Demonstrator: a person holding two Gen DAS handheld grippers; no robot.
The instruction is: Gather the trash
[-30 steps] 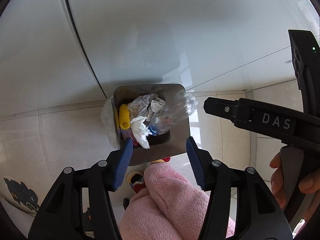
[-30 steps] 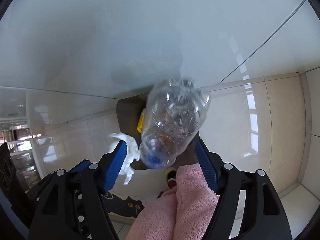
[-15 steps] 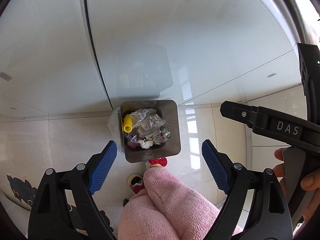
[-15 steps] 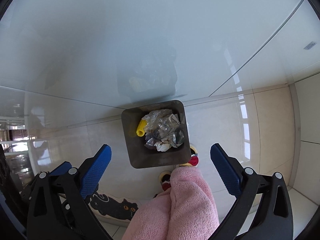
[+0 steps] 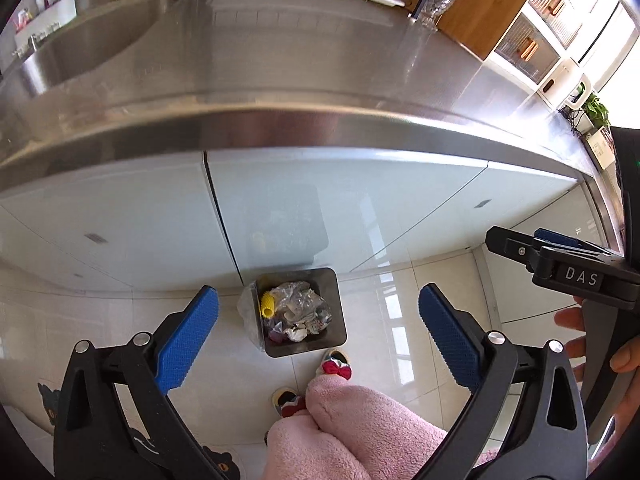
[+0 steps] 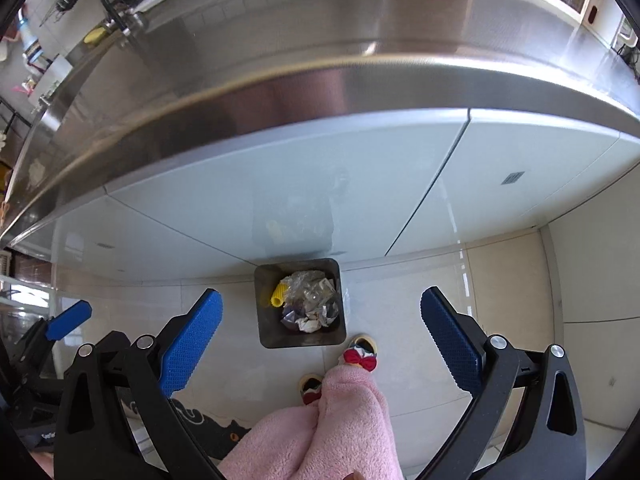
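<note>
A dark square trash bin (image 5: 338, 320) (image 6: 264, 320) stands on the tiled floor against the white cabinet front. It holds crumpled clear plastic (image 5: 298, 300) (image 6: 310, 288), white paper scraps and a yellow ribbed piece (image 5: 267, 305) (image 6: 279, 295). My left gripper (image 5: 318, 340) is open and empty, high above the bin. My right gripper (image 6: 320, 338) is open and empty too, at about the same height; it also shows at the right of the left wrist view (image 5: 560, 264).
A stainless steel counter (image 5: 280, 64) (image 6: 320, 40) with a sink (image 5: 80, 44) runs above the cabinets, its edge overhanging. Pink-sleeved legs (image 5: 352, 428) and slippers (image 6: 360, 354) stand just in front of the bin. A cat-pattern floor mat (image 6: 216, 428) lies at lower left.
The plastic bottle left my right gripper and dropped into the bin, with the white paper. Both grippers opened wide and rose well above the bin, bringing the counter into view.
</note>
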